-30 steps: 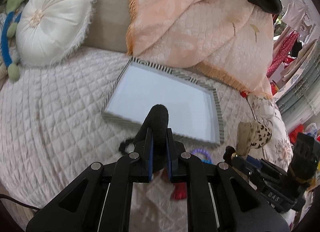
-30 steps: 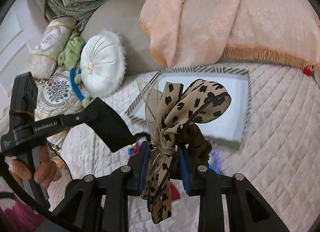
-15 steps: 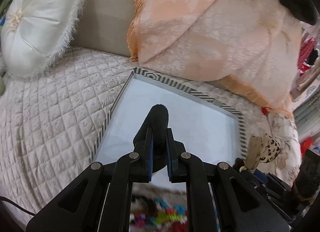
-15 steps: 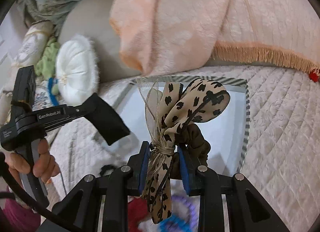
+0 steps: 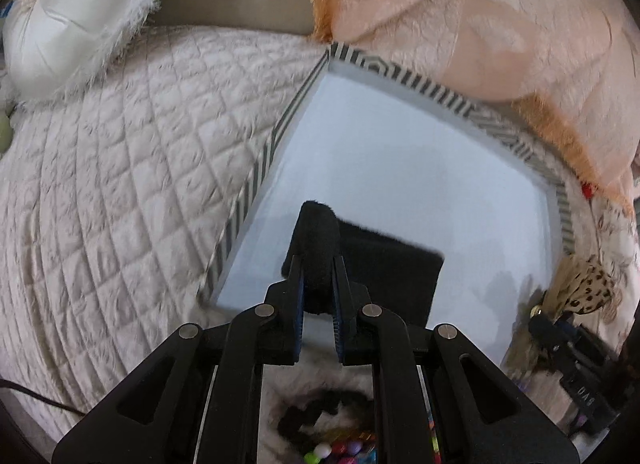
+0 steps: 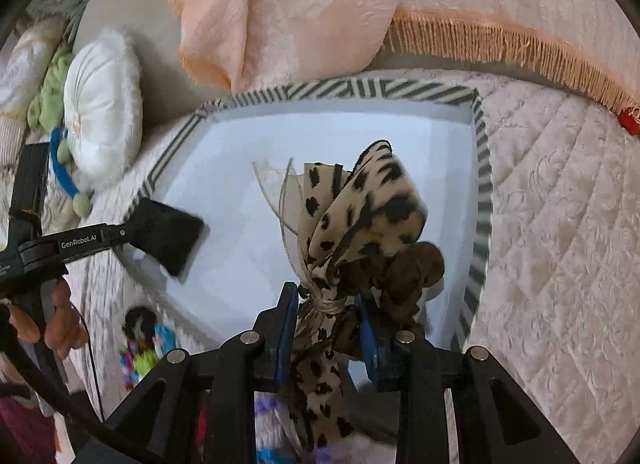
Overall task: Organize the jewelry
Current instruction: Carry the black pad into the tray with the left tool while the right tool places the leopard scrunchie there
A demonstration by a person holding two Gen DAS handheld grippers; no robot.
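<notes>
A shallow tray (image 5: 260, 168) with a striped rim and pale blue floor lies on the quilted bed; it also shows in the right wrist view (image 6: 482, 168). My left gripper (image 5: 318, 284) is shut on a black fabric piece (image 5: 384, 268) that hangs over the tray's near left corner; it also shows in the right wrist view (image 6: 168, 234). My right gripper (image 6: 328, 328) is shut on a leopard-print bow scrunchie (image 6: 360, 216), held above the tray's near right part. A pile of colourful hair accessories (image 6: 144, 348) lies on the bed below the tray.
A peach fringed blanket (image 5: 460, 12) drapes over the tray's far edge. A round white cushion (image 5: 72, 12) sits at the far left, with green and blue soft items (image 6: 60, 168) beside it. The quilted bedcover (image 6: 560, 224) spreads to the right.
Both grippers have moved forward and down over the tray. The black fabric piece now hangs inside the tray's near left corner, and the scrunchie is lower over the tray floor.
</notes>
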